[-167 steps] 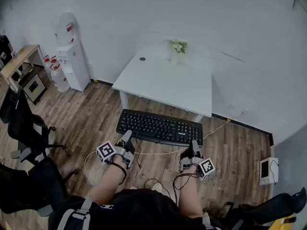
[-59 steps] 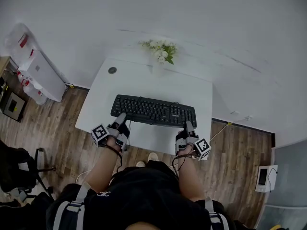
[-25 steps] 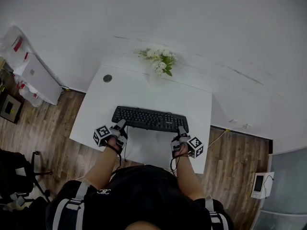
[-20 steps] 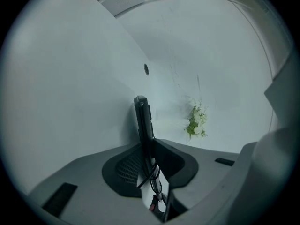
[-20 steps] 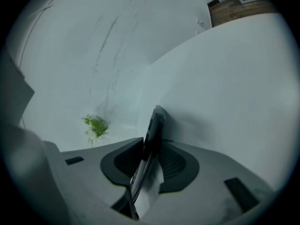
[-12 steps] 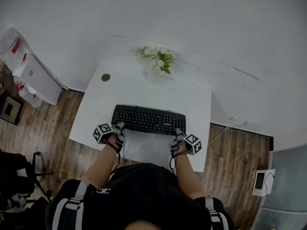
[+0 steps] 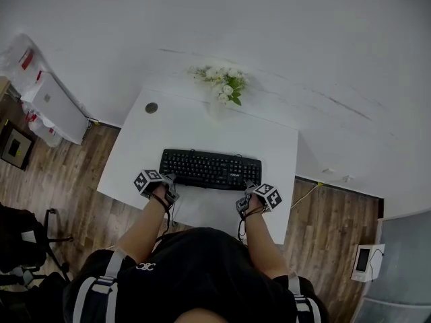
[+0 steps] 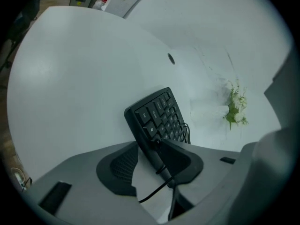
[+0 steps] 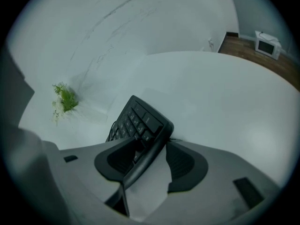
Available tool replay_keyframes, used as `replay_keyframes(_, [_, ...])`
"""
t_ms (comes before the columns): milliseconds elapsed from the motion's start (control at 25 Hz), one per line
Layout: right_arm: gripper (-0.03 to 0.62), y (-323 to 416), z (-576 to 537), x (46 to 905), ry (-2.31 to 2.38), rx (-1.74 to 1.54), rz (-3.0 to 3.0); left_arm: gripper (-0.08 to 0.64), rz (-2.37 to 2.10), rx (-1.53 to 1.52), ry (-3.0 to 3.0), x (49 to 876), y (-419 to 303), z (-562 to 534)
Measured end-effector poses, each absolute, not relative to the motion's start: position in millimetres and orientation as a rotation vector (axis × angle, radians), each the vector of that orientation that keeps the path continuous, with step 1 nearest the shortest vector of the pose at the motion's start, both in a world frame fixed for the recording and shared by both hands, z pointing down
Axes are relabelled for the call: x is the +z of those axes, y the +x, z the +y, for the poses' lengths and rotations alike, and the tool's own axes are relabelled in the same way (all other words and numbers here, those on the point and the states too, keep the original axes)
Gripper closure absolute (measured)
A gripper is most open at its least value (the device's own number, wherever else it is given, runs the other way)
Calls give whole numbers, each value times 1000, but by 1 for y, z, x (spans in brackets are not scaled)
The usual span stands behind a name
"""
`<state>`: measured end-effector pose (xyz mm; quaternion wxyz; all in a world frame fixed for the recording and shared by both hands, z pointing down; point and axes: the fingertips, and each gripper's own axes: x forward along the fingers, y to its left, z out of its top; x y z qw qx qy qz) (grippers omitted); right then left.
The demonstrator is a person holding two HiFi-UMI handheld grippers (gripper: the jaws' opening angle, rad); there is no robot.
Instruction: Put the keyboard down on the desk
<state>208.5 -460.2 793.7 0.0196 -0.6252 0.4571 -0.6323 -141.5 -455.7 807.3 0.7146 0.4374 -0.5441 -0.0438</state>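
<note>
The keyboard (image 7: 211, 169) has been lowered onto the desk (image 7: 192, 130) at mid-frame, its ends loosely straddled by the just-opened left gripper (image 7: 168, 179) and right gripper (image 7: 248, 190), pad contact being unclear.

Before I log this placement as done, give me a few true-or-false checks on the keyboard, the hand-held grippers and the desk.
1. The keyboard lies on the white desk. True.
2. The left hand-held gripper is at the keyboard's left end, the right hand-held gripper at its right end. True.
3. Both are clamped shut on the keyboard. False: their jaws have just been opening and stand apart, with the keyboard's near edge between them.
4. The flowers stand at the desk's near edge. False: they stand at its far edge, by the wall.
</note>
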Motion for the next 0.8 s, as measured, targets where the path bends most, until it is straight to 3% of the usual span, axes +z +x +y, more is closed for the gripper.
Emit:
replay_keyframes(240, [320,218,-458,792,-2172,-1915,1526,360,-1280,37,1011,806,-149,-454])
replay_keyframes(440, [312,232,-456,786,-2237,-1841,1566,334,-1394,103,1025,801,-164,-447])
replay_keyframes(560, [383,239,-459,776,-2281,-1736,1629,348,-1475,151,1064,793,-174,-447])
replay_keyframes(680, [495,243,-463,762,-2389,-1578,1754,526,-1617,249,1100,779,-190,-444])
replay_keyframes(800, [560,240,-466,746,-2439,-1437,1872,558,-1702,307,1155,764,-197,-442])
